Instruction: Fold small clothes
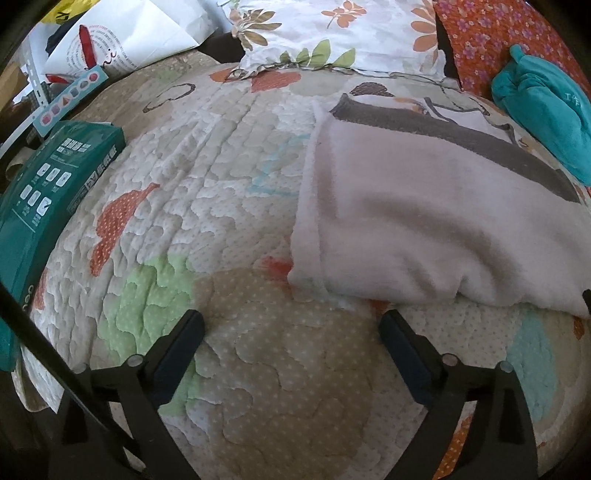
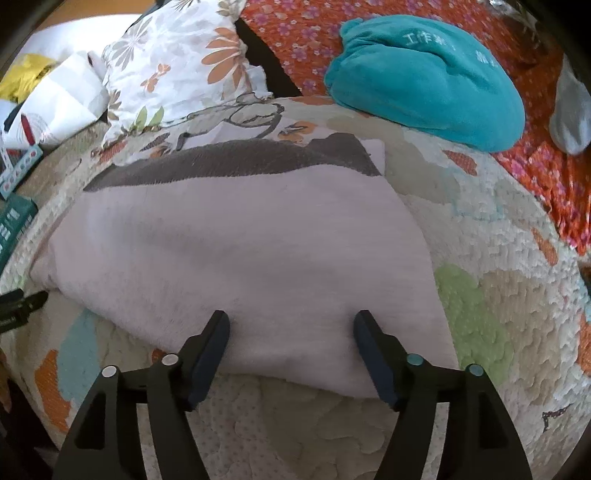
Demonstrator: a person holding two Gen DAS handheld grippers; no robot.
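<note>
- On the quilt (image 1: 236, 177) lies a pale pink cloth (image 1: 424, 225), folded into a rough rectangle, with a dark grey band (image 1: 461, 133) along its far edge.
- Seen from the left wrist, the cloth sits to the right of centre, its near edge just beyond the right fingertip of the left gripper (image 1: 291, 325).
- That gripper's fingers (image 1: 184, 339) are spread wide with nothing between them but bare quilt; they touch no cloth.
- Seen from the right wrist, the cloth (image 2: 240, 251) fills the middle, grey band (image 2: 240, 162) at the far side.
- The right gripper (image 2: 291, 325) is spread wide too, both fingers (image 2: 214, 343) over the near edge of the cloth, holding nothing; whether the tips press on the cloth I cannot tell.
- At the left edge of the right wrist view, a dark tip of the left gripper (image 2: 22, 302) shows just beside the cloth's left corner.
- A teal bundle (image 2: 424, 77) rests beyond the cloth to the right, partly on an orange flowered spread (image 2: 295, 33).
- A leaf-print pillow (image 1: 332, 33) lies at the far side of the quilt.
- A green box (image 1: 48, 184) sits at the quilt's left edge, well apart from the cloth, with a white bag (image 1: 122, 40) behind it.
</note>
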